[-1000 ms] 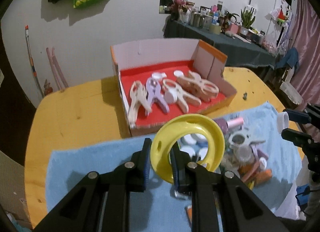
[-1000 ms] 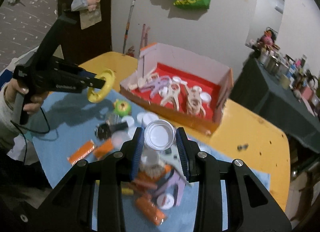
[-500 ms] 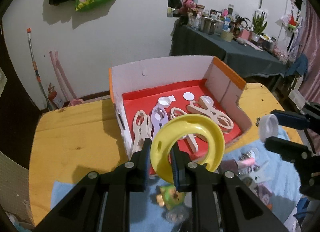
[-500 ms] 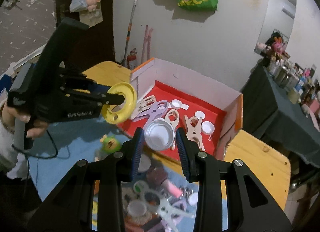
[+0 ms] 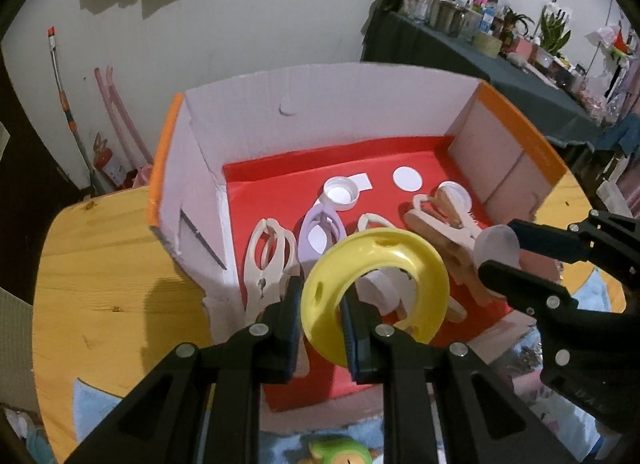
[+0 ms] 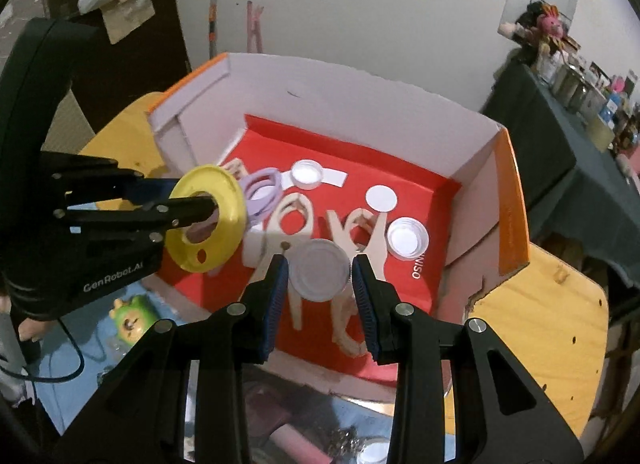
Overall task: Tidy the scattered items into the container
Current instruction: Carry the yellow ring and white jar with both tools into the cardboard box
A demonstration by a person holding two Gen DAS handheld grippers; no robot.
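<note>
The open cardboard box (image 5: 248, 112) with a red floor (image 6: 400, 168) holds several clips and white lids. My left gripper (image 5: 320, 306) is shut on a yellow ring (image 5: 400, 256), holding it above the box's near left part; the ring also shows in the right wrist view (image 6: 208, 184). My right gripper (image 6: 320, 276) is shut on a white round lid (image 6: 319, 275), held above the box's front middle; the lid also shows in the left wrist view (image 5: 498, 244).
A blue cloth (image 6: 92, 356) in front of the box carries a green toy (image 6: 130, 318), a pink tube (image 6: 296, 440) and other small items. The yellow wooden table (image 5: 100, 284) lies around. A cluttered dark side table (image 5: 520, 76) stands behind.
Both grippers have moved forward from above the blue cloth to above the box, each keeping its item. The box now fills both views.
</note>
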